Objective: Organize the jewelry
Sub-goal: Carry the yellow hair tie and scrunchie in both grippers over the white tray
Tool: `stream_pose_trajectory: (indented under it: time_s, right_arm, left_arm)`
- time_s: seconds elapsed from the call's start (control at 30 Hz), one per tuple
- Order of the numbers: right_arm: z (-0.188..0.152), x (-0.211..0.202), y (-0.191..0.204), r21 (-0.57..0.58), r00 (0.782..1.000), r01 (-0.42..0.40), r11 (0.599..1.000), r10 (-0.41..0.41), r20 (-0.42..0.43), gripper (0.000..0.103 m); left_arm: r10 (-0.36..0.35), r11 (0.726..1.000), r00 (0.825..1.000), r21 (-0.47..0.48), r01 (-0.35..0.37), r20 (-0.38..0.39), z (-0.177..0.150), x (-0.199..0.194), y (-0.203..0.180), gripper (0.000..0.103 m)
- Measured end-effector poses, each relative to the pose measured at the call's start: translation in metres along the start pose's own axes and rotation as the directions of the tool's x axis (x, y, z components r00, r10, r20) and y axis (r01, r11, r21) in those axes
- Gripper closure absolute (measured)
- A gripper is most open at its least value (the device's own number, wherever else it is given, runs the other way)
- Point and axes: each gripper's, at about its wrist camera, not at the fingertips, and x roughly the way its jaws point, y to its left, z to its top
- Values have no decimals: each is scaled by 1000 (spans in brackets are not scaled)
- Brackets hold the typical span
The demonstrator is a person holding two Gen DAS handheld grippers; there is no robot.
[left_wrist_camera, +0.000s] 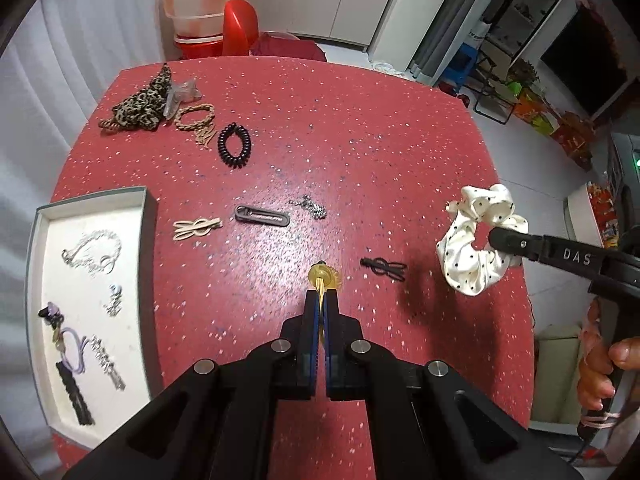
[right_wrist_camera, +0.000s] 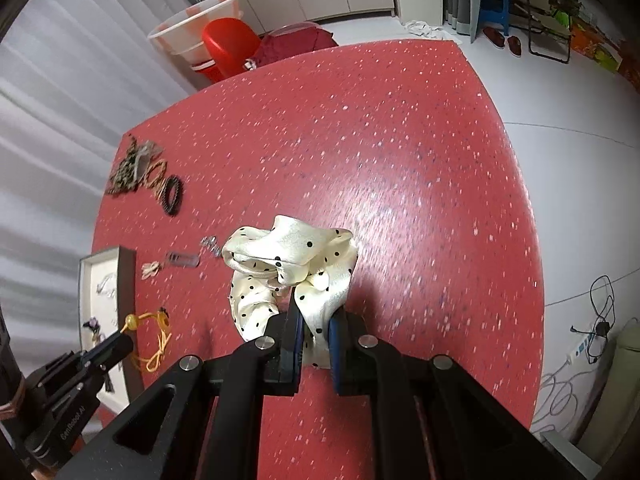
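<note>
My left gripper is shut on a yellow hair tie and holds it above the red table; it also shows in the right wrist view. My right gripper is shut on a cream polka-dot scrunchie and holds it above the table's right side; the scrunchie also shows in the left wrist view. A white tray at the left holds a chain, small clips and hair ties.
Loose on the table: a black clip, a silver chain piece, a grey clip, a beige clip, a black coil tie, a braided tan tie and a leopard scrunchie. A red chair stands behind.
</note>
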Motion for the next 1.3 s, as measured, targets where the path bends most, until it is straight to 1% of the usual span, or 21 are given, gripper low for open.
stream_pose_trajectory:
  time_s: [0.3,0.43,0.63,0.97,1.3]
  right_arm:
    - [-32,-17,19,-8,999,-6,1000,6,-33,91]
    - [-46,-24,30,-19,999,-7,1000,6,-50,91]
    - [-57,-26,52,-49,998,-7,999,4,-66,91]
    - [-60,-19,114,-150,996,-40,988,27,-86,91]
    - [-59,-8,183,-261,992,-84,962,57,-108,91]
  left_arm:
    - [6,1000,1000,17,-5,-14,-27,-30,14,100]
    - [6,1000,1000,3,-6,-18,-39,-42,23,100]
    - [13,1000,1000,-14,-13,-8,-50,-57,40,100]
    - [36,997,999,-76,-34,19,-63,-78,79,100]
    - [83,982,996,-173,-74,46,-76,-96,137,100]
